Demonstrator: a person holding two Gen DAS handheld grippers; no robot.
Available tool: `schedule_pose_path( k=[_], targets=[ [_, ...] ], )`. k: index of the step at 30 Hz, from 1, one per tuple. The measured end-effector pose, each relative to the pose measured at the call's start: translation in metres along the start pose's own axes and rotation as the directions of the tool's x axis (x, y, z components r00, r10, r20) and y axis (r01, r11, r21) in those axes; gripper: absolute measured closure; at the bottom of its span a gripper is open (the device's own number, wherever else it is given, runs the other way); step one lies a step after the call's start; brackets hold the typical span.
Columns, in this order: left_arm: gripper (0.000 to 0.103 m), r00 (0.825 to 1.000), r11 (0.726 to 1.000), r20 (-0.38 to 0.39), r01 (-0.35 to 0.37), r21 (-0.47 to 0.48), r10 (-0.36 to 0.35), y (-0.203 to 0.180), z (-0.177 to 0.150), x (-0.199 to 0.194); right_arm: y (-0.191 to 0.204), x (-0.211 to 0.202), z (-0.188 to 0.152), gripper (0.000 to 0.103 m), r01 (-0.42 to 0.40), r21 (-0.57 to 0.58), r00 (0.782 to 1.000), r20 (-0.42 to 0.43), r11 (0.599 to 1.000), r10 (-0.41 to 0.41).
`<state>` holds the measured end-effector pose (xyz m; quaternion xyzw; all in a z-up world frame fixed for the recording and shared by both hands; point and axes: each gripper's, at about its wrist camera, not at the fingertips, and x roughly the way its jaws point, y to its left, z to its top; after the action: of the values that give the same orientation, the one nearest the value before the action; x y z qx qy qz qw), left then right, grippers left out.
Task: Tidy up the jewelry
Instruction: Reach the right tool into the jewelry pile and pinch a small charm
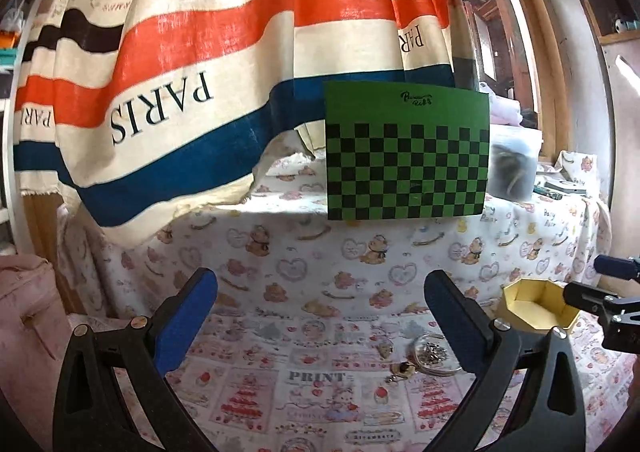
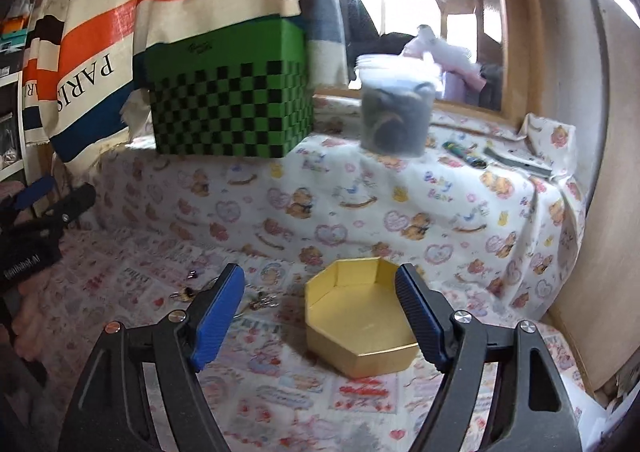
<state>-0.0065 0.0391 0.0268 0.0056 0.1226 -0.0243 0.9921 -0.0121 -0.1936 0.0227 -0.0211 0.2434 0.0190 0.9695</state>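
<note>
An empty gold octagonal box [image 2: 360, 316] sits open on the printed cloth, just beyond my right gripper [image 2: 320, 272]. The right jaws stand apart with nothing pressed; the right finger overlaps the box's rim in view, the left finger stays clear of it. A small heap of silvery jewelry [image 1: 434, 356] lies inside a clear ring, with a dark pendant [image 1: 402, 370] beside it, left of the box [image 1: 532, 298]. My left gripper [image 1: 322, 278] hangs open and empty above the cloth, left of the jewelry. Small jewelry pieces [image 2: 188, 294] are partly hidden behind the right gripper's left finger.
A green checkered box [image 1: 408, 155] and a lidded plastic tub [image 2: 396, 111] stand on a raised, cloth-covered ledge behind. A striped PARIS cloth [image 1: 180, 51] hangs at the back left. Pens [image 2: 468, 155] lie on the ledge at the right. A wall closes the right side.
</note>
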Motion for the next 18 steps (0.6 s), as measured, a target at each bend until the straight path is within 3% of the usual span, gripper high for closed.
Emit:
schedule_pose_path(
  k=[2, 6, 9, 13, 18],
  targets=[
    [0.000, 1.000, 1.000, -0.019, 0.006, -0.015, -0.006, 0.002, 0.000, 0.002, 0.003, 0.005, 0.008, 0.036, -0.020, 0.016, 0.998, -0.055, 1.000, 0.020],
    [0.000, 1.000, 0.999, -0.015, -0.005, -0.037, 0.005, 0.010, 0.001, 0.004, 0.006, 0.035, 0.022, 0.050, -0.056, 0.082, 0.969, -0.236, 0.995, 0.074],
    [0.000, 0.995, 0.994, 0.001, -0.103, -0.036, 0.103, 0.020, -0.001, 0.010, 0.011, 0.057, 0.027, 0.055, -0.058, 0.093, 0.951, -0.298, 0.994, 0.084],
    [0.000, 0.994, 0.990, -0.049, -0.098, -0.096, 0.094, 0.037, -0.003, 0.022, 0.026, 0.095, 0.029, 0.062, -0.042, 0.069, 0.915, -0.399, 0.997, 0.066],
    [0.000, 0.991, 0.988, -0.076, -0.121, -0.094, 0.114, 0.041, -0.006, 0.029, 0.044, 0.134, 0.015, 0.075, -0.022, 0.015, 0.878, -0.477, 1.000, 0.027]
  ],
)
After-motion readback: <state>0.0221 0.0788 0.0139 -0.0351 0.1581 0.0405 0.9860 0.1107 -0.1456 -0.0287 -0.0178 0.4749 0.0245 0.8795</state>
